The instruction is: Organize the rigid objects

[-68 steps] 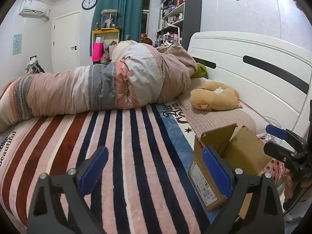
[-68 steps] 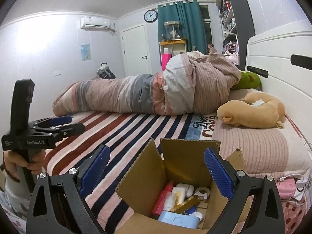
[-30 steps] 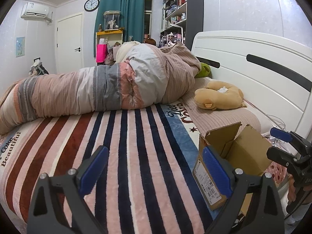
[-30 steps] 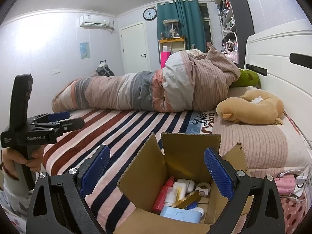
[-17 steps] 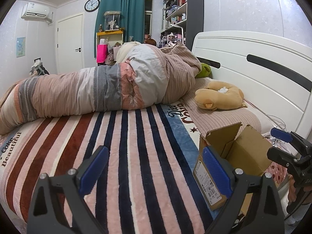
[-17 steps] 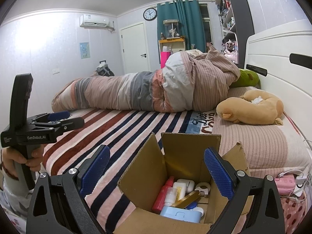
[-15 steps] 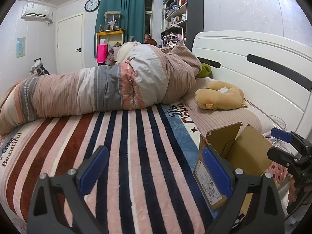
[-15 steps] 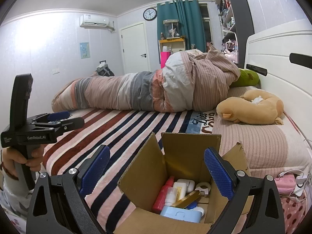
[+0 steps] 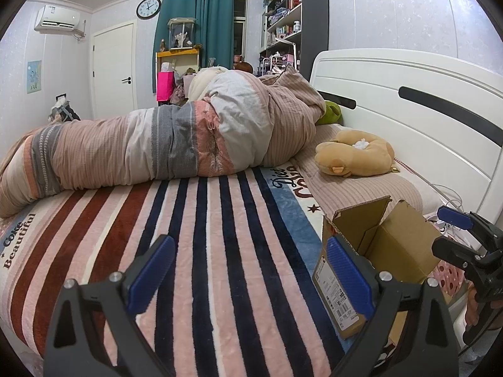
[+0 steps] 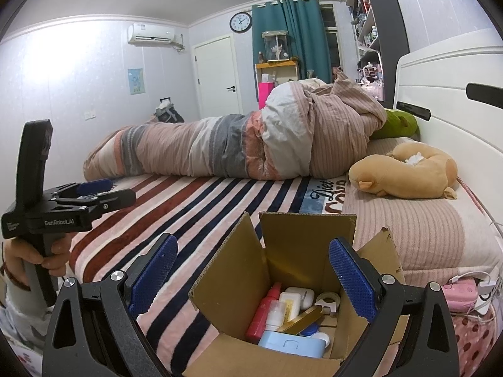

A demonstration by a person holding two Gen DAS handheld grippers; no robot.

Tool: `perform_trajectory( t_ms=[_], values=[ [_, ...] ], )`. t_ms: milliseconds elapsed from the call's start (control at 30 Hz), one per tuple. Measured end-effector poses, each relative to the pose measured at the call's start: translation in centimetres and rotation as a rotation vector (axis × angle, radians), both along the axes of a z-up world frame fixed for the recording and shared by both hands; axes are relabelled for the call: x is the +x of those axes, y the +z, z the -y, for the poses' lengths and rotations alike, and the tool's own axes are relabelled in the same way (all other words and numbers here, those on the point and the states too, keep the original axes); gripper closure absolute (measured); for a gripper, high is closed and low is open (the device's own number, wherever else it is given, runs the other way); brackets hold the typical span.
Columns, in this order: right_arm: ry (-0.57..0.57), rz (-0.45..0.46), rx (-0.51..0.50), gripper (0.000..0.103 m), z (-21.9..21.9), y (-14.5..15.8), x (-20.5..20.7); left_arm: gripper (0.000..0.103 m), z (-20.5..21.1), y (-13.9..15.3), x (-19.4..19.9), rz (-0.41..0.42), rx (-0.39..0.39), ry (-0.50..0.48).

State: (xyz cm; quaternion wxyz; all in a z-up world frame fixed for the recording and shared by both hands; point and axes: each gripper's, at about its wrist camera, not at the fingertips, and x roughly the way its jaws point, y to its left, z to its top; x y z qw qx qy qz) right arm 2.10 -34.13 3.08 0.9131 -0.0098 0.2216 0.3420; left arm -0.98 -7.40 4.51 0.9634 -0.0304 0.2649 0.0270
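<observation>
I am hovering the right gripper (image 10: 253,278), fingers spread and empty, above the cardboard box (image 10: 308,245) for access; the left gripper (image 9: 250,275) is waiting, likewise spread.

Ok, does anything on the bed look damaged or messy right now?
Yes. The cardboard box has a ragged, torn right flap, and its contents are jumbled: a red bottle, a white earbud case and a light blue case lie piled together. Both grippers are open and empty.

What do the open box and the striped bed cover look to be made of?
The box: corrugated cardboard, matte brown, judging by its folded flaps and torn, raw edges. The striped cover: probably a plush fleece blanket, since its surface shows a soft, fuzzy nap.
</observation>
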Motion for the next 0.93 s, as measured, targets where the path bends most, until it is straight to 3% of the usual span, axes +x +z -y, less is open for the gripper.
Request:
perform_trajectory(
  t_ms=[933],
  values=[
    [-0.001, -0.002, 0.001, 0.006, -0.02, 0.01, 0.08, 0.007, -0.77, -0.14, -0.17, -0.001, 0.009, 0.007]
  ],
)
